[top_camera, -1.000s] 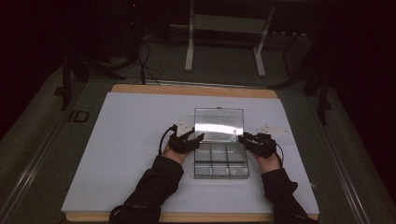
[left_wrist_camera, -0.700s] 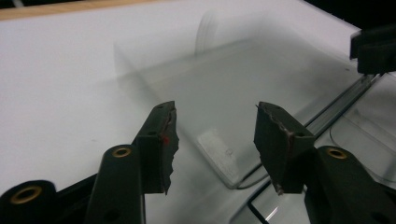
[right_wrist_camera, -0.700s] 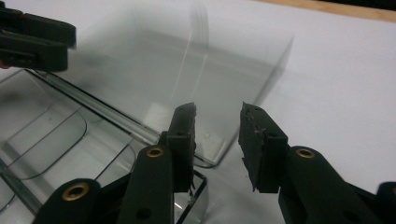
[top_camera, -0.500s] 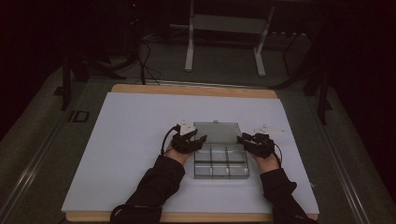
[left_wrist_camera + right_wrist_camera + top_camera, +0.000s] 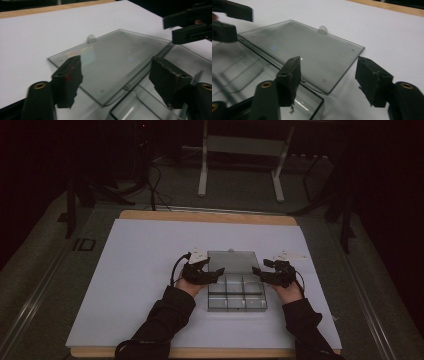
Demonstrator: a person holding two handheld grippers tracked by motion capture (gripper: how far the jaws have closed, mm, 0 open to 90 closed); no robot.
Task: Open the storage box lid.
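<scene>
The left tool [image 5: 115, 82] has just been opening: its two black jaws stand wide apart, the near corner of the clear lid [image 5: 112, 65] lying below and between them with neither pad pressing on it. The right tool [image 5: 328, 80] has likewise just been opening and hangs over the lid's other near corner, gripping nothing. In the high view the left tool [image 5: 202, 272] and right tool [image 5: 275, 272] flank the compartment box [image 5: 237, 295] at the centre of the frame, one at each end of the hinge line. That pairing probably served to swing the lid back evenly, without twisting the hinge or dragging the box. The lid now lies flat and fully open on the white desk [image 5: 140, 270], its small latch tab [image 5: 90, 38] at the far edge; the divided tray sits nearer the person, its compartments apparently empty. No brand, label or writing can be read on the box or lid; a small dark mark at the desk's left edge is too dim to read.
</scene>
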